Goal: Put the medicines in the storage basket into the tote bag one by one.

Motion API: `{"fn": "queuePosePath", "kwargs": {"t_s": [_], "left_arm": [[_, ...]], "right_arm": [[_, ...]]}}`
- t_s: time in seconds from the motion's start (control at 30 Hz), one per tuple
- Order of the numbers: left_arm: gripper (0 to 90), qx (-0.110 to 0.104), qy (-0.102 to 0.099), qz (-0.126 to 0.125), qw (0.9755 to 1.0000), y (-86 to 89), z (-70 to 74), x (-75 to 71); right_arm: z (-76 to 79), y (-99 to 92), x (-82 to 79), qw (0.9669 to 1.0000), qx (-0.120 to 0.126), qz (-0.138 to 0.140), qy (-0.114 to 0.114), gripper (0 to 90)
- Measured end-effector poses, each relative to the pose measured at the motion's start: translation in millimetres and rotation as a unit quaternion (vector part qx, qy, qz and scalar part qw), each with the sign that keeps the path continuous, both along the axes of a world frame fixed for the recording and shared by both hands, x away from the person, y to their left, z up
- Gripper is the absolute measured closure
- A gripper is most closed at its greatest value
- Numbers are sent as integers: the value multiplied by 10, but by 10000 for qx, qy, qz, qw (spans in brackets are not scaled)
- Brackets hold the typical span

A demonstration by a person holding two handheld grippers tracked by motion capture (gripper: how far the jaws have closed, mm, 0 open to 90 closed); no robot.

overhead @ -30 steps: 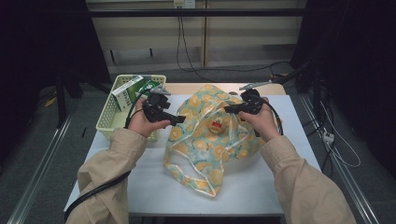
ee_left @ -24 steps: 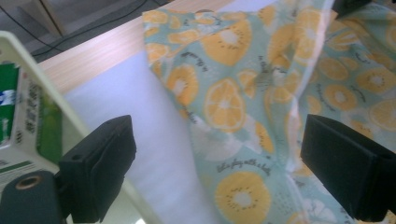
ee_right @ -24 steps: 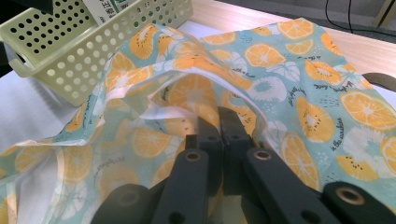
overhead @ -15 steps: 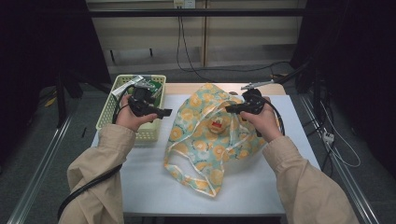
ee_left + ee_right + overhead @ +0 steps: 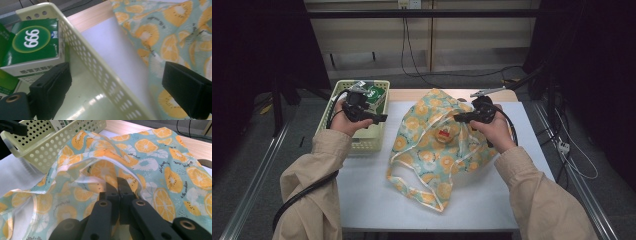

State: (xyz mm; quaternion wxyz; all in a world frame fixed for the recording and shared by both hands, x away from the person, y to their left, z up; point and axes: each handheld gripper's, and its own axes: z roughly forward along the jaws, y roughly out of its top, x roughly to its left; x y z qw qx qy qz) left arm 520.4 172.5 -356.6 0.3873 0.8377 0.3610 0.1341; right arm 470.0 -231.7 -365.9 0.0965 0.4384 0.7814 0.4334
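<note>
High view: fruit-print bag (image 5: 437, 145) flat mid-table | right gripper (image 5: 462, 118) jaws clamped on bag's rim | left gripper (image 5: 379, 118) jaws apart over basket (image 5: 362, 142), near green box (image 5: 32, 47) | risk: rim slips, thin cloth; mouth collapses before box goes in

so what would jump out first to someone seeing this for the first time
The orange-slice patterned fabric bag sprawled across the middle of the white table, with the right gripper shut on its white-trimmed edge. Next, the pale yellow basket at the table's left edge, holding a green box marked 999, where the left gripper hangs open over the basket's rim.
</note>
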Motion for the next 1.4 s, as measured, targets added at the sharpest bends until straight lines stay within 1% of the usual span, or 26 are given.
{"fn": "queuePosePath", "kwargs": {"t_s": [0.07,0.13,0.23,0.3,0.4,0.53,0.63,0.67,0.73,0.8,0.83,0.87,0.9,0.97,1.03,1.13,1.2,1.27,1.3,1.4], "left_arm": [[86,-41,-6,96,9999,47,-14,27],[86,-35,-6,201,9998,90,-28,53],[86,10,13,272,9996,143,-54,95],[86,-1,5,331,9995,170,-74,120],[85,63,16,390,9992,200,-108,159],[86,72,17,472,9989,235,-162,229],[86,110,67,501,9987,249,-197,270],[86,147,67,529,9985,263,-224,305],[86,157,52,564,9983,269,-237,322],[86,221,40,572,9981,280,-249,351],[85,195,49,582,9981,282,-257,367],[82,227,52,581,9980,287,-256,382],[82,199,57,579,9981,283,-263,396],[80,210,28,588,9980,283,-265,424],[80,210,41,571,9981,273,-275,445],[78,286,42,564,9980,267,-286,477],[71,276,56,571,9980,268,-298,497],[69,328,59,583,9977,278,-305,519],[67,309,69,603,9977,280,-311,527],[65,355,28,656,9972,298,-317,559]], "right_arm": [[1,-8,-2,10000,-14,4,-7,896],[8,-15,-6,10000,-11,16,-10,895],[14,-16,-13,10000,-15,35,-3,896],[19,-13,-27,10000,-38,77,-8,896],[23,-12,-37,10000,-36,84,-13,896],[24,-20,-53,9999,-24,111,-19,896],[20,-31,-59,9999,-17,101,-12,896],[16,-37,-57,9999,-10,101,-7,896],[12,-39,-57,10000,-5,95,-7,896],[10,-48,-57,10000,0,89,1,896],[11,-53,-56,10000,4,87,7,896],[12,-56,-55,10000,14,82,12,895],[12,-61,-53,10000,19,75,2,895],[11,-66,-51,10000,31,63,11,895],[6,-68,-51,10000,31,61,15,895],[6,-67,-53,10000,28,66,19,895],[7,-68,-53,10000,26,67,19,896],[16,-73,-55,10000,43,53,18,895],[19,-74,-57,10000,53,50,19,896],[23,-77,-61,10000,41,62,18,896]]}}
